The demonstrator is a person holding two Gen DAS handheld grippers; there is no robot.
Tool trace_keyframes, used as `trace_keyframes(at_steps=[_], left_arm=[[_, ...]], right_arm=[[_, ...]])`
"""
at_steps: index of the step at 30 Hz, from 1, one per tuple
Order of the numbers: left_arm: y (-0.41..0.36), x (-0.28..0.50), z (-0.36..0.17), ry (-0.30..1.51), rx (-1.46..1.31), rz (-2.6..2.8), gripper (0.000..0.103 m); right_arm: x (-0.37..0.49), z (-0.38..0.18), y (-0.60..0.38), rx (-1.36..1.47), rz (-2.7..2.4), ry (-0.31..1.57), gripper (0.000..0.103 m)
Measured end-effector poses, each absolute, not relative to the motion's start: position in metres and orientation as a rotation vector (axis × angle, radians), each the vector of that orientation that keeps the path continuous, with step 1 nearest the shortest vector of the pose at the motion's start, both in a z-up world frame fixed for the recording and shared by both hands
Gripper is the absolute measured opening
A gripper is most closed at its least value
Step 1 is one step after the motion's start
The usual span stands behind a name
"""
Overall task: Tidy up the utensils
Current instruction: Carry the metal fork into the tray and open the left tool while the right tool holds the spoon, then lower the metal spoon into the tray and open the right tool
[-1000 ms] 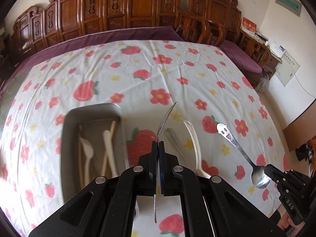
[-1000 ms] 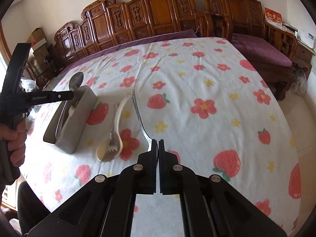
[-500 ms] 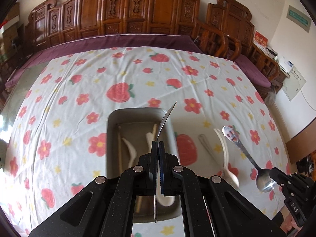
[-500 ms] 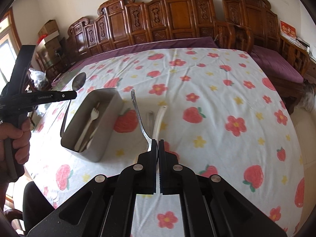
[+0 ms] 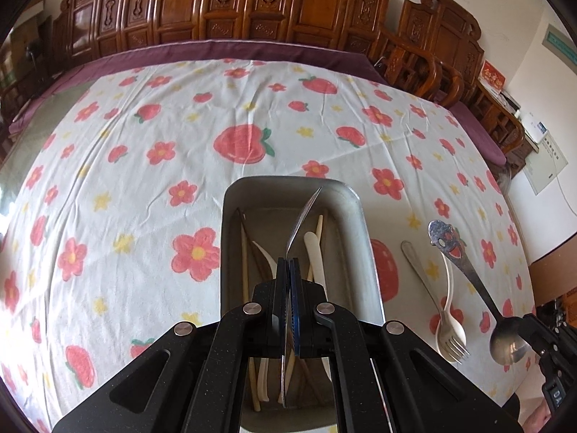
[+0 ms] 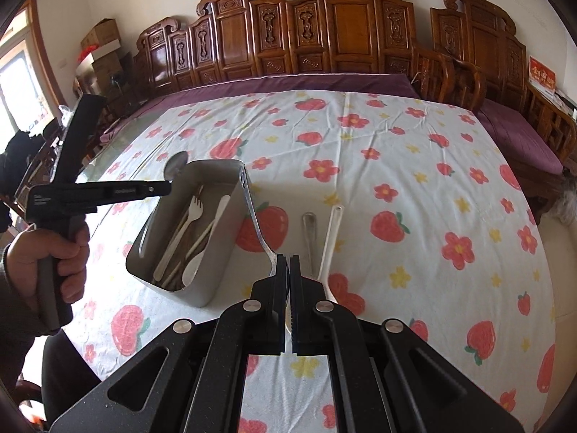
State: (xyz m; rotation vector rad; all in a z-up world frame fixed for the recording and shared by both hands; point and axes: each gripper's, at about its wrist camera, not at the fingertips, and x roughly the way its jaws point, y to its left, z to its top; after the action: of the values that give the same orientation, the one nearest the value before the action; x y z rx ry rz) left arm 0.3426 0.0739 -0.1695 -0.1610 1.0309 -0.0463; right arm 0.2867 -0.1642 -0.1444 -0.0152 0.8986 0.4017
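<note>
Left wrist view: my left gripper pinches a spoon over the part-filled bin, right gripper clamps another spoon, two forks left on the tablecloth

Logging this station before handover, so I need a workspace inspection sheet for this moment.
Surface: strawberry-print tablecloth, wrinkled, covering the table.
Job's things: metal bin holding a white plastic fork, white spoon and chopsticks; metal fork and white plastic utensil lying side by side on the cloth to its right.
Clutter: nothing seen.
Grippers: left tongs shut on a plain metal spoon above the bin; right tongs shut on a cartoon-handled spoon.
Cables: thin wire on the right wall.
Surroundings: carved wooden bench, cardboard boxes.
</note>
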Motion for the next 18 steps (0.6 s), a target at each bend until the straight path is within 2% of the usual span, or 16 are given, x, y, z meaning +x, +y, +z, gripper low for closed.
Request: trace_keyframes(at_steps=[5,8,18], left_arm=[[0.076,0.34,-0.174,1.038,-0.158,-0.057,0.004],[0.081,0.331,-0.169,1.019,-0.154,-0.062,0.012],[0.109,0.279,-0.143,0.929,-0.056,-0.055,0.014]], right_arm=[[0.291,-0.144,-0.148,-0.041,0.411,0.903,0.003],[0.293,-0.142,-0.135,-0.053,0.419,0.905,0.003],[0.298,-0.151,-0.069,-0.09,0.441,0.922,0.003]])
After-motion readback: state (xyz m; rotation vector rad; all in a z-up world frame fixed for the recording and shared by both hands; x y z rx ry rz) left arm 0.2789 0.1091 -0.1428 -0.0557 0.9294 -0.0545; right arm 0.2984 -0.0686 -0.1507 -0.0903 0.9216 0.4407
